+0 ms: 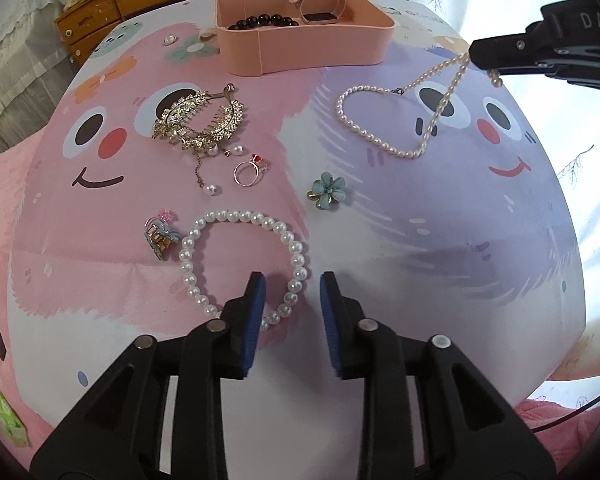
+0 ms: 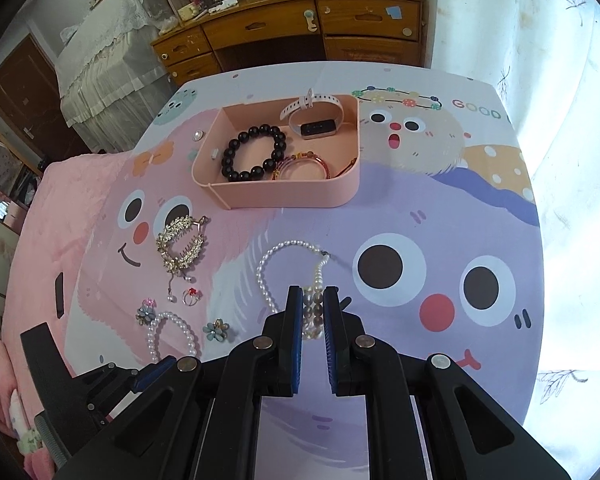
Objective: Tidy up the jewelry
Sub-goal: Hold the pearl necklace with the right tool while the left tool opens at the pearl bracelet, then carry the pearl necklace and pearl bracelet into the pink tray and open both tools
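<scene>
My right gripper (image 2: 313,292) is shut on a small-pearl necklace (image 2: 266,280), whose strand hangs from the pads down to the cartoon-print mat (image 2: 420,216). In the left wrist view that gripper (image 1: 484,56) holds the necklace (image 1: 364,128) up at the upper right. My left gripper (image 1: 293,280) stands open just above a large-pearl bracelet (image 1: 188,256), one side of the loop between its fingers, pads not pressing. A pink box (image 2: 284,196) at the back holds a black bead bracelet (image 2: 254,154), a watch (image 2: 316,120) and a red cord bracelet (image 2: 304,164).
On the mat lie a gold hair comb (image 1: 196,120), a ring with a red stone (image 1: 248,172), a blue flower brooch (image 1: 330,194) and a small blue flower clip (image 1: 162,236). A wooden desk with drawers (image 2: 284,28) stands behind the table.
</scene>
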